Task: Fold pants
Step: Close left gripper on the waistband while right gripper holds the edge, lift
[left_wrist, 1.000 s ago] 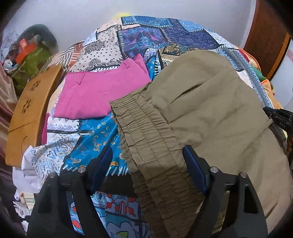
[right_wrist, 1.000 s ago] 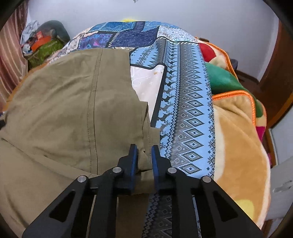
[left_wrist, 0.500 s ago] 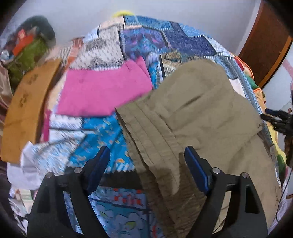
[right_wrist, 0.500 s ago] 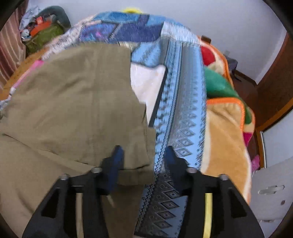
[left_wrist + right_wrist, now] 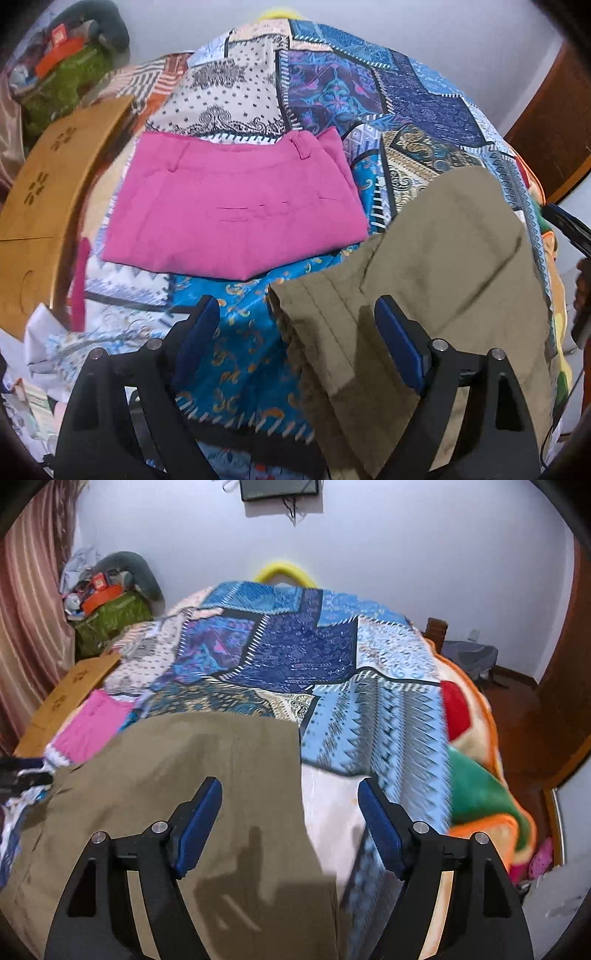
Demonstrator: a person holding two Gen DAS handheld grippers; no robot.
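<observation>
Both my pairs of jaws are spread wide with nothing between them. Ahead of my left gripper (image 5: 295,332) lies bare patchwork quilt (image 5: 236,332), hemmed by folded pink shorts (image 5: 236,210) beyond, a wooden board (image 5: 44,206) leftward, and olive pants (image 5: 443,258) rightward. My right gripper (image 5: 290,825) straddles the pants' edge; open quilt stretches ahead.

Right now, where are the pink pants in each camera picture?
Left wrist view: the pink pants lie folded, centre-left, above the open left gripper.
Right wrist view: the pink pants peek out at the far left edge.
Shared landmark: the olive pants lie beside them in both.
</observation>
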